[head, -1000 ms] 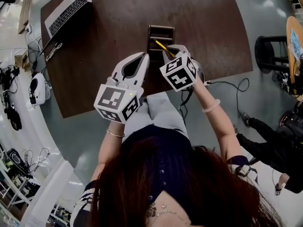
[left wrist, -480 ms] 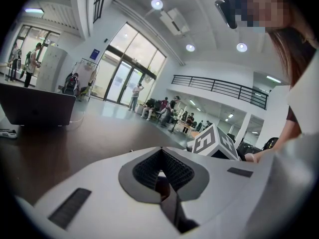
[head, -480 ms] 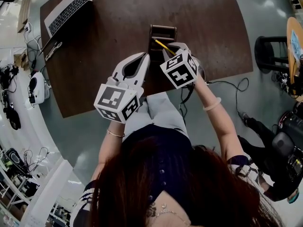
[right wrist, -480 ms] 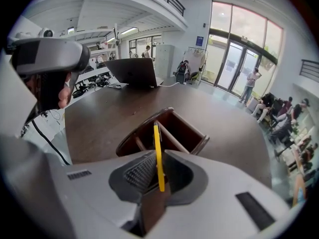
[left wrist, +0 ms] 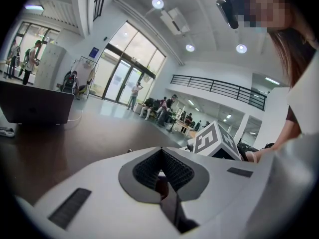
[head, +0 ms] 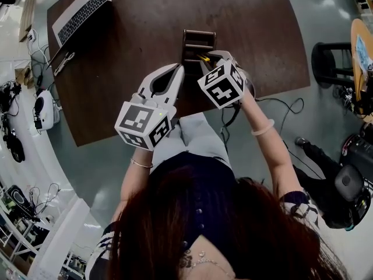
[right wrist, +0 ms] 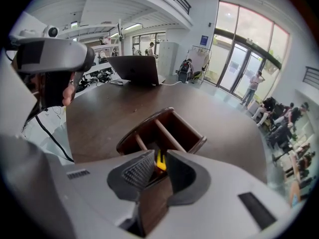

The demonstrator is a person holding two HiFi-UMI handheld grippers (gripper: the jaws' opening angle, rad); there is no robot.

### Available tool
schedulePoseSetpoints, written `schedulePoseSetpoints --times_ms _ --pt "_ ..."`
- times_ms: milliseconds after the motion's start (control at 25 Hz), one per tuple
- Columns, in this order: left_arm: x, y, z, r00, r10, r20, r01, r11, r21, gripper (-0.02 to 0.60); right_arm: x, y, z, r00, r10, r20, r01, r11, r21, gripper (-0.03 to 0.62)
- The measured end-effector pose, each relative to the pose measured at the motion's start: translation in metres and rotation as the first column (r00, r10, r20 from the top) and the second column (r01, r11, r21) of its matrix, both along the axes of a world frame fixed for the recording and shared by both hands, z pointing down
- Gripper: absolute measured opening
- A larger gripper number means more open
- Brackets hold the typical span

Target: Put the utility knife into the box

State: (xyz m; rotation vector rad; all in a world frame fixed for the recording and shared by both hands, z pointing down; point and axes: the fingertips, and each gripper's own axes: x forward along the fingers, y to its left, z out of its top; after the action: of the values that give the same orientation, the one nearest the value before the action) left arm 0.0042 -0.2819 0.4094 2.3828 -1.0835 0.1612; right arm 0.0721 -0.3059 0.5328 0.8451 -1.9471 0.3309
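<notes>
A dark wooden box (head: 198,41) with open compartments stands on the brown table (head: 140,45). My right gripper (head: 210,58) hangs over the box's near end, shut on the yellow utility knife (head: 204,57), only a short piece of which shows. In the right gripper view the utility knife (right wrist: 160,162) sits between the jaws of the right gripper (right wrist: 159,154) and points down into the box (right wrist: 167,126). My left gripper (head: 176,70) hovers beside the box on its left, shut and empty. In the left gripper view the left gripper (left wrist: 160,152) has its pads meeting.
An open laptop (head: 81,13) lies at the table's far left corner. A black stool (head: 331,63) stands right of the table, with a cable (head: 282,104) on the floor. Another person crouches at the right edge.
The right gripper has lowered the knife toward the box, so less of the yellow knife shows above the jaws. The left gripper has stayed in place.
</notes>
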Motion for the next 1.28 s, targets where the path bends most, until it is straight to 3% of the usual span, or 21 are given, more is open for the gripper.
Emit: schedulePoseSetpoints --times_ms 200,440,560,760,1040,1280 --pt "0.001 0.0 -0.002 1.0 0.01 -0.003 -0.01 1.0 0.005 0.002 0.003 -0.002 -0.013 0.999 0.032 0.033 -0.033 0.998 0.052 0.067" --pt "-0.001 -0.001 -0.008 1.0 0.027 -0.006 -0.027 0.999 0.024 0.002 0.002 0.004 -0.065 0.966 0.11 0.233 -0.142 0.982 0.124 0.067" --pt "0.0 0.001 -0.017 0.999 0.042 -0.007 -0.041 0.998 0.044 0.002 0.006 0.009 -0.1 0.922 0.146 0.359 -0.211 0.966 0.151 0.066" --pt "-0.002 0.009 -0.045 0.998 0.059 -0.014 -0.057 0.992 0.114 0.002 0.014 0.024 -0.162 0.809 0.183 0.559 -0.334 0.925 0.181 0.052" --pt "0.005 0.021 -0.086 0.995 0.094 -0.03 -0.086 0.974 0.21 0.002 0.014 0.048 -0.212 0.781 0.126 0.612 -0.391 0.863 0.321 0.027" --pt "0.014 0.032 -0.108 0.992 0.118 -0.032 -0.106 0.959 0.262 0.002 0.016 0.061 -0.226 0.763 0.115 0.636 -0.419 0.838 0.35 0.015"
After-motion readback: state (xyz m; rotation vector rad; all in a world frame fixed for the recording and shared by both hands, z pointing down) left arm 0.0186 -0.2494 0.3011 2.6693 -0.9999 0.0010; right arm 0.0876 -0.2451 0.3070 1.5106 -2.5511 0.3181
